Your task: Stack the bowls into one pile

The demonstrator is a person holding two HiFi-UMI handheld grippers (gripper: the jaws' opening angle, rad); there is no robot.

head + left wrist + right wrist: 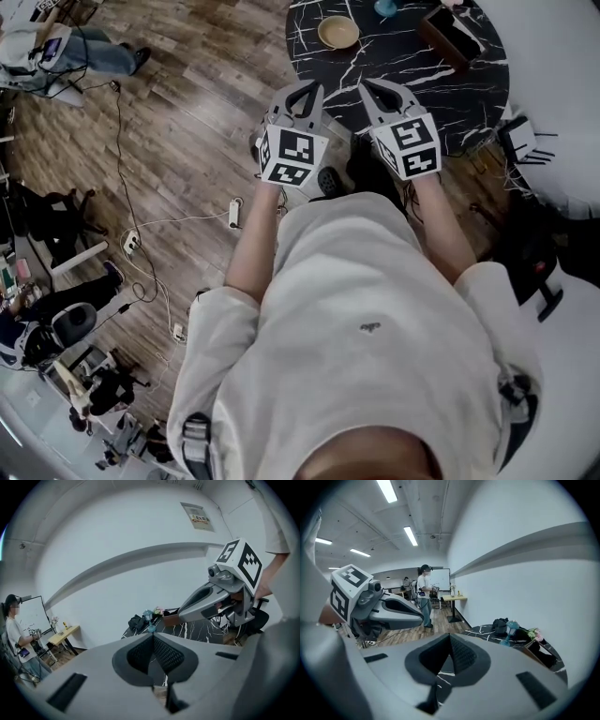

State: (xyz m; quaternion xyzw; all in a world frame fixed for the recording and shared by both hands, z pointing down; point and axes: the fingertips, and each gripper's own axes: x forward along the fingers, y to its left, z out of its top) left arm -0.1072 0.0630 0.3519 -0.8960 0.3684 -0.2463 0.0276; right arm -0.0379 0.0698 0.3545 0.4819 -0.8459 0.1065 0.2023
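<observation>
Bowl, round, tan, on veined black table; left gripper, right gripper pressed together.

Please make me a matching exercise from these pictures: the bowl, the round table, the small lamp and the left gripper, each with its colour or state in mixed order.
Things:
1. bowl
2. table
3. lamp
4. left gripper

Colour or state:
a. teal
b. shut, nothing between the jaws
c. tan
d. black with white veins

Pairs: 1-c, 2-d, 3-a, 4-b
</observation>
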